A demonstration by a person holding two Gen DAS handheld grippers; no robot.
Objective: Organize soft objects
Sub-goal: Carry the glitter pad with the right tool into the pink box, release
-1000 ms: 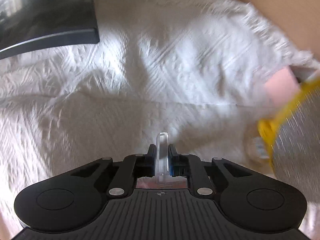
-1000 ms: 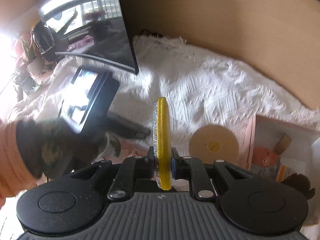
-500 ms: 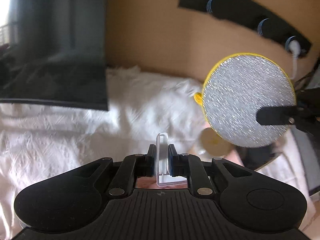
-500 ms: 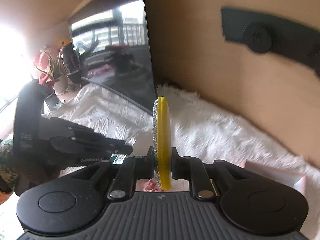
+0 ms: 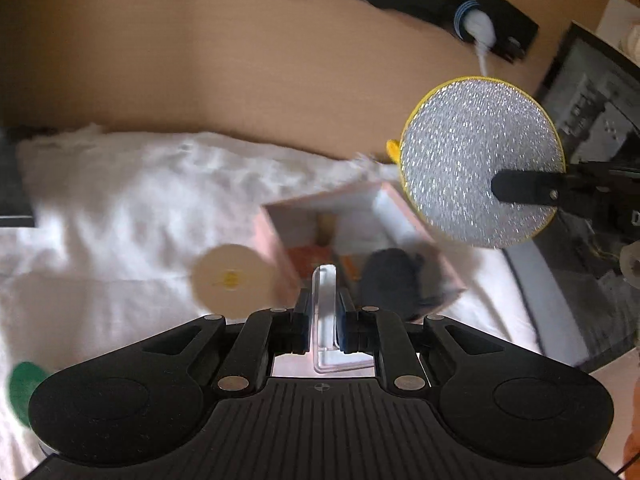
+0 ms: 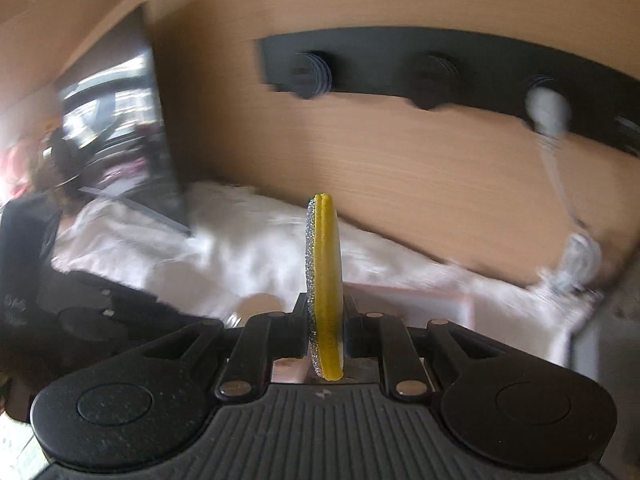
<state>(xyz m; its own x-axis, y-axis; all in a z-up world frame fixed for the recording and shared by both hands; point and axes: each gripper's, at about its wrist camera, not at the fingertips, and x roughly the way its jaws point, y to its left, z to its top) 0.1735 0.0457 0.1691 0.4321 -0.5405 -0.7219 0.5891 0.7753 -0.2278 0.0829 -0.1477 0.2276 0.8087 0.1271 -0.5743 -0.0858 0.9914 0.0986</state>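
My left gripper (image 5: 325, 314) is shut on a thin clear plastic piece (image 5: 325, 288) that stands upright between its pads. Ahead of it lies an open pink box (image 5: 276, 236) on the white cloth, with orange items and a dark soft lump (image 5: 390, 280) inside. My right gripper (image 6: 326, 320) is shut on a round scrub pad (image 6: 325, 264), yellow with a glittery silver face, seen edge-on. In the left wrist view the same pad (image 5: 480, 160) hangs above the box's right side, with a right gripper finger (image 5: 524, 188) across it. A beige disc (image 5: 230, 278) lies left of the box.
A white textured cloth (image 5: 120, 200) covers the surface, against a wooden wall (image 6: 400, 152). A black power strip (image 6: 440, 68) with a white plug (image 6: 548, 112) runs along the wall. A dark monitor (image 6: 132, 140) stands at left, dark equipment (image 5: 592, 128) at right, a green thing (image 5: 22, 384) at lower left.
Both grippers rose and swung right, away from the monitor, each keeping its grip. The pink box and the wall's power strip came into view; the scrub pad now hangs above the box.
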